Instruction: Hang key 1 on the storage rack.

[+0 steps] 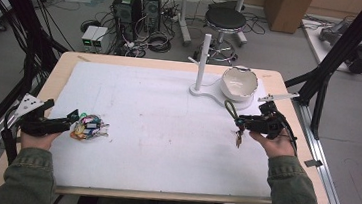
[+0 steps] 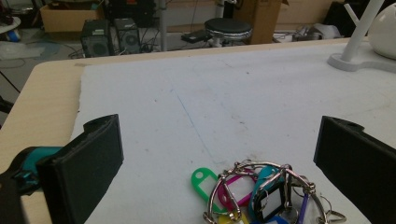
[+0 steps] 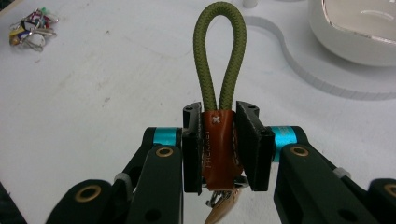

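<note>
The work looks to be at the carrying stage: the right tool (image 3: 219, 144) has a key strap (image 3: 218, 70) in hand and holds it above the white surface (image 1: 166, 130), not far from the white hook stand (image 1: 202, 59) and the bowl (image 1: 239, 82); my guess is that the green cord loop is meant for a peg on that stand, so the next move calls for lifting the loop, keeping it open and upright, and sliding it over a peg. The right tool is closed tight on the strap's brown leather band, the loop standing free above the jaws. The left tool (image 2: 219, 158) stands wide open, holding nothing, its jaws either side of the bunch of key tags (image 2: 257, 193) that lies on the surface.
</note>
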The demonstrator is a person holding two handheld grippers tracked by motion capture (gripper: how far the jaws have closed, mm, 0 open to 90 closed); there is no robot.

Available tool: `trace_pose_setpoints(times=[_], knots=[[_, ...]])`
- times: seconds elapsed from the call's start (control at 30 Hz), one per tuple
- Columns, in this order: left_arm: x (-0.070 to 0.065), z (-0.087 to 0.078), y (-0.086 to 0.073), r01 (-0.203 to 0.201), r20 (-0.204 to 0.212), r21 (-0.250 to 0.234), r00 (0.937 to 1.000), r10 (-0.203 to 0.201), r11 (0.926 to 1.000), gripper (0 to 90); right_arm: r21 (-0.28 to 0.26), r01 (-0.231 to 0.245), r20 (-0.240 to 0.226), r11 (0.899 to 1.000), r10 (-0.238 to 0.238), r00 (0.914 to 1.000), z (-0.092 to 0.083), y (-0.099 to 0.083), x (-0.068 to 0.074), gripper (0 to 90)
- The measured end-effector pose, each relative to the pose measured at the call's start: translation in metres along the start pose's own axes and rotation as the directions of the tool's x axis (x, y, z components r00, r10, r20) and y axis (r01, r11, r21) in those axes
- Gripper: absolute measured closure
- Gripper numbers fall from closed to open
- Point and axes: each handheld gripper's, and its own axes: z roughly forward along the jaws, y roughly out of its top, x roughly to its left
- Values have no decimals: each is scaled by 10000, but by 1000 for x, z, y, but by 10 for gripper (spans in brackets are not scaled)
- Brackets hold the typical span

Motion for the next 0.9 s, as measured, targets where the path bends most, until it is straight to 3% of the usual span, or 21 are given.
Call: trace_pose_setpoints(times=[0.43,0.9], knots=[[0,1,0,10,45,-11,10000,-10,10000,17,-111,-77,-89,9999,76,9999,10,25,3,724],[0,1,1,29,65,-50,10000,-28,10000,17,-635,-312,-172,9975,302,9994,17,52,1,724]])
